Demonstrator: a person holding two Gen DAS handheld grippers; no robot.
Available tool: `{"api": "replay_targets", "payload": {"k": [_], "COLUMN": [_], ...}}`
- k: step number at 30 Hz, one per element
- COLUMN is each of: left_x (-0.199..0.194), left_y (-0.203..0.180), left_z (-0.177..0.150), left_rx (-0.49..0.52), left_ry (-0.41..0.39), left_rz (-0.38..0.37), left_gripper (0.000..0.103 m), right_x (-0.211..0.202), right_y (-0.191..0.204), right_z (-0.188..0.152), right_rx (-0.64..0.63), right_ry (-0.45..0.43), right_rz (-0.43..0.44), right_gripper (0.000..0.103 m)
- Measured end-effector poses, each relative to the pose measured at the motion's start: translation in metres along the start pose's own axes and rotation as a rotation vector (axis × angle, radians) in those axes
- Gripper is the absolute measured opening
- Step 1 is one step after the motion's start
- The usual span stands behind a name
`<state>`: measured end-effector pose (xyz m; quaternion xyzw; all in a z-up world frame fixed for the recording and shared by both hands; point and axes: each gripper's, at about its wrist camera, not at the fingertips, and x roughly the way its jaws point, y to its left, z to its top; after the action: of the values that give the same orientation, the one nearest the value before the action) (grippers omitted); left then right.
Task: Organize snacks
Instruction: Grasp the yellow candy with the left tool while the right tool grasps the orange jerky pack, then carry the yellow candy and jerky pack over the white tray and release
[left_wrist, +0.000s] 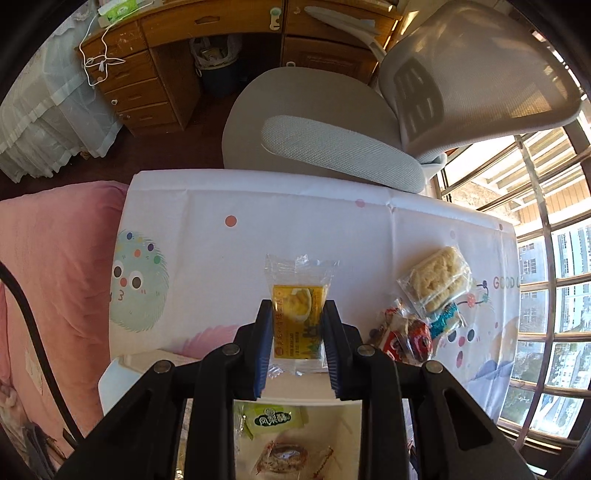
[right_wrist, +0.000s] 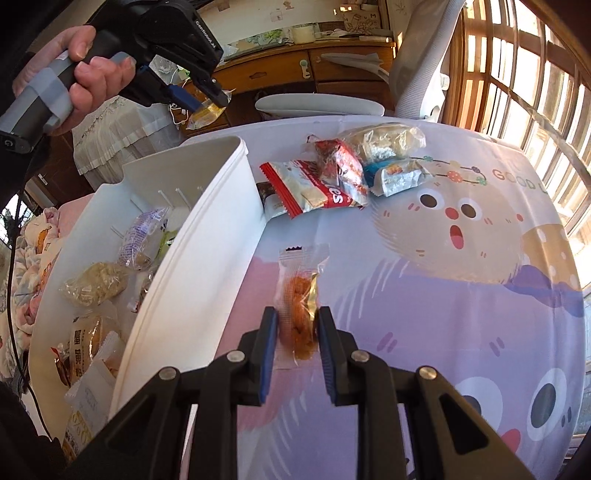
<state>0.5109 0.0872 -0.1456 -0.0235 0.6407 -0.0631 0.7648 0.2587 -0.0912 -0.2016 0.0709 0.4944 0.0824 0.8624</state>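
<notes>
My left gripper (left_wrist: 297, 310) is shut on a yellow snack packet (left_wrist: 298, 314) in clear wrap and holds it in the air over the white bin (left_wrist: 110, 373). The right wrist view shows that gripper (right_wrist: 210, 103) with the packet (right_wrist: 205, 114) high above the bin (right_wrist: 207, 236). My right gripper (right_wrist: 297, 317) is shut on an orange snack in a clear packet (right_wrist: 299, 306), just above the table beside the bin wall. Several packets lie inside the bin, among them a green one (left_wrist: 271, 417).
A pile of loose snacks (right_wrist: 347, 173) lies on the cartoon-printed tablecloth (right_wrist: 443, 295) at the far side, including a rice cracker pack (left_wrist: 437, 278). A grey office chair (left_wrist: 332, 144) stands behind the table. A pink bed (left_wrist: 55, 277) is on the left.
</notes>
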Motion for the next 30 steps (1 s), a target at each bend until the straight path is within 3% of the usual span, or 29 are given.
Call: {"api": "replay_targets", "payload": {"k": [7, 15, 30], "left_x": [-0.053, -0.097, -0.142], "left_y": [0.005, 0.016, 0.072], "left_z": [-0.032, -0.077, -0.170], "left_rx": [0.030, 0.062, 0.093], "left_ry": [-0.042, -0.028, -0.016], "left_rz": [-0.053, -0.077, -0.129], "left_gripper": [0.024, 0.024, 0.024], "right_x": [-0.037, -0.078, -0.122], "right_y": [0.013, 0.044, 0.133], "right_z": [0.002, 0.005, -0.010], "right_rx": [0.012, -0.015, -0.070], "right_ry": [-0.061, -0.124, -0.188], "right_rz": [-0.030, -0.015, 0.032], "right_gripper": [0.022, 0.022, 0.022]}}
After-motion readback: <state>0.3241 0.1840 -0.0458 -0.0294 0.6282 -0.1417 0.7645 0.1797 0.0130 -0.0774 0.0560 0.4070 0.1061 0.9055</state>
